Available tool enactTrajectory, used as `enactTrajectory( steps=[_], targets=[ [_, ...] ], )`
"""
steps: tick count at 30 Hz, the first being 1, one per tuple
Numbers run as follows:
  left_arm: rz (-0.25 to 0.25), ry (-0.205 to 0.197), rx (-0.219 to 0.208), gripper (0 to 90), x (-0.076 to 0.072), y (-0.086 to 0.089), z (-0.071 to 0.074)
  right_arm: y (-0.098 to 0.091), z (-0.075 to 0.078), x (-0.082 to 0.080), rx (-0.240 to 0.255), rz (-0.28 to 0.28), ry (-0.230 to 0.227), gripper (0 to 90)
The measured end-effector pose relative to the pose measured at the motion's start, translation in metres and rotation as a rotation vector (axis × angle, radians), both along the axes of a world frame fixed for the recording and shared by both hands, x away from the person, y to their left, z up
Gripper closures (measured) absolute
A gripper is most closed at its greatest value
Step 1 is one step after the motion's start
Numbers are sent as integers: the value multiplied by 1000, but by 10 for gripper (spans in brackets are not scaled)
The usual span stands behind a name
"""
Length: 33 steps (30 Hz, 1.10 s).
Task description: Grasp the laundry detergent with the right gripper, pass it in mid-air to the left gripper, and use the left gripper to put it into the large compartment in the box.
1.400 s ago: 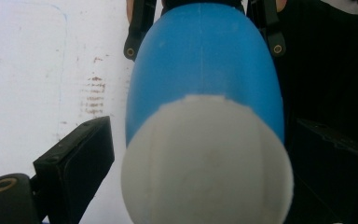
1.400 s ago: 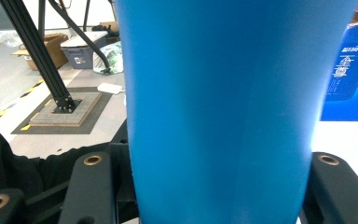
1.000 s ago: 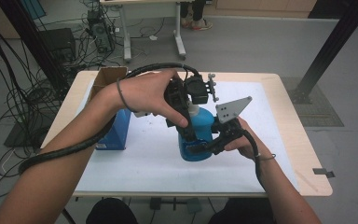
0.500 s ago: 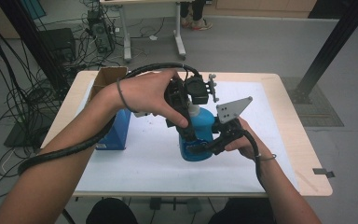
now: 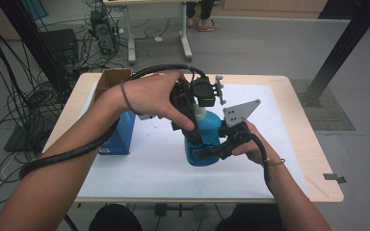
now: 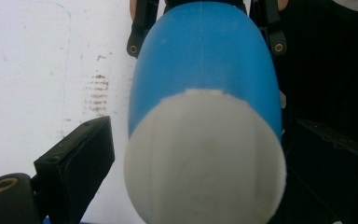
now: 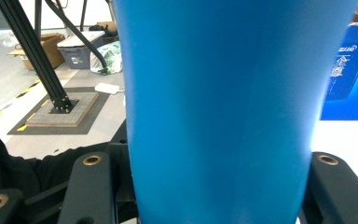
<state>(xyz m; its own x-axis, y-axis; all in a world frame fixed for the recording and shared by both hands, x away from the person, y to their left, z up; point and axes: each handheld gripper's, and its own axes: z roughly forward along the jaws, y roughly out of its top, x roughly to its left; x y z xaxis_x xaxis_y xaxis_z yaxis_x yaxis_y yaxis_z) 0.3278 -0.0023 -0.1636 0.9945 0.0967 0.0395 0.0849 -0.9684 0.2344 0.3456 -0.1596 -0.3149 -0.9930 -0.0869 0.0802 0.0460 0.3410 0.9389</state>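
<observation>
A blue bottle (image 5: pixel 208 139) with a white cap (image 6: pixel 205 158) stands upright on the white sheet (image 5: pixel 139 168) near the table's middle. My right gripper (image 5: pixel 200 153) comes in from the right and is shut on the bottle's lower body (image 7: pixel 223 107), one jaw on each side. From above, my left gripper (image 5: pixel 197 115) reaches down over the bottle's top. In the left gripper view its jaws stand on either side of the cap, and a thin gap shows beside the left one. The left gripper (image 6: pixel 203 130) is open.
A blue carton (image 5: pixel 120 132) stands left of the bottle, with an open cardboard box (image 5: pixel 111 79) behind it at the table's far left corner. The wooden table's right edge (image 5: pixel 313 144) lies beyond the sheet. Cables, a desk and a black post (image 5: pixel 342 48) are on the floor behind.
</observation>
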Motion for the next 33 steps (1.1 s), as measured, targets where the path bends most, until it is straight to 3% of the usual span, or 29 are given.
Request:
enactTrajectory(
  steps=[33],
  targets=[
    [1,2,10,80,-1,4,1,2,-1,1,4,0,1,431]
  ],
)
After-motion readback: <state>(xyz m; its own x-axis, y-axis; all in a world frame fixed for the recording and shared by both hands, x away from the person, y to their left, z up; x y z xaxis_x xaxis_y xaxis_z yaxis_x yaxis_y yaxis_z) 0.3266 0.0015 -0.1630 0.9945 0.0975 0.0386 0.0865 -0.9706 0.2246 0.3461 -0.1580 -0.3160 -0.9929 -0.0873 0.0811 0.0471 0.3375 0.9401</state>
